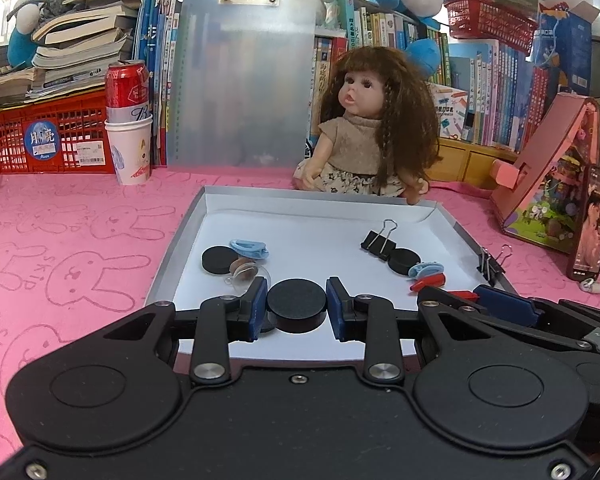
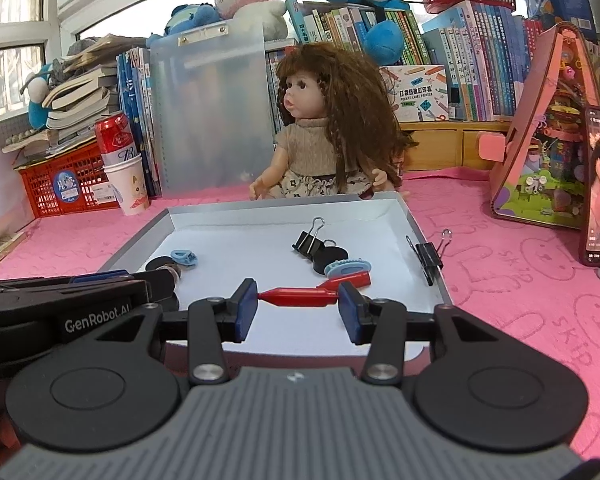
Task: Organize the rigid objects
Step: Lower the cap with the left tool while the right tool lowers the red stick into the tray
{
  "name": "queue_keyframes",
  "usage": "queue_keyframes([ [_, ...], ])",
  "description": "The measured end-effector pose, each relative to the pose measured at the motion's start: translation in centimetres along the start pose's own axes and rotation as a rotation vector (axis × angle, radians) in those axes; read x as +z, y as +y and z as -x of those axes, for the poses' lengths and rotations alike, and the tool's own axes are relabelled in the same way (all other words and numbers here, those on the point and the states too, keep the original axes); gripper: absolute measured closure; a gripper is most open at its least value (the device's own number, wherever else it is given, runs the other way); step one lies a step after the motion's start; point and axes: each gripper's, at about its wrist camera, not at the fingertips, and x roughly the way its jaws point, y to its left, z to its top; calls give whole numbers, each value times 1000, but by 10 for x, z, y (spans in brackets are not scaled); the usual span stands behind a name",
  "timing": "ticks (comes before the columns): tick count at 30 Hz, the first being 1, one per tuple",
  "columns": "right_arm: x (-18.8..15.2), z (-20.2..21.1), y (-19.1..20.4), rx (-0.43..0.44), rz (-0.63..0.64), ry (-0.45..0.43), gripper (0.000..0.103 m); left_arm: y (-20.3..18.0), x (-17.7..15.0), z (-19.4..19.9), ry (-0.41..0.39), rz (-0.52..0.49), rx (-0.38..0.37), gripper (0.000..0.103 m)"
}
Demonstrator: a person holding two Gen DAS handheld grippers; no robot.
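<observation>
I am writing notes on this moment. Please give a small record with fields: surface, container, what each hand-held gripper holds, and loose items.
surface: pink cloth
container: shallow white tray
left hand-held gripper: shut on black disc
right hand-held gripper: shut on red piece, gripped end to end
in tray: binder clip, two blue clips, more black discs
on tray's right rim: second binder clip

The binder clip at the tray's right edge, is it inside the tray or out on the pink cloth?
Neither fully: the binder clip sits clamped on the tray's right wall, one wire handle over the white floor, the other over the pink cloth.
</observation>
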Motion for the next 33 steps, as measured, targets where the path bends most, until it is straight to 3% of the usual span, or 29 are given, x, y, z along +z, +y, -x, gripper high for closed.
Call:
queue_keyframes([
  [33, 1, -37, -7, 7, -18, 63, 52, 1, -5, -45, 60, -27, 41, 73],
])
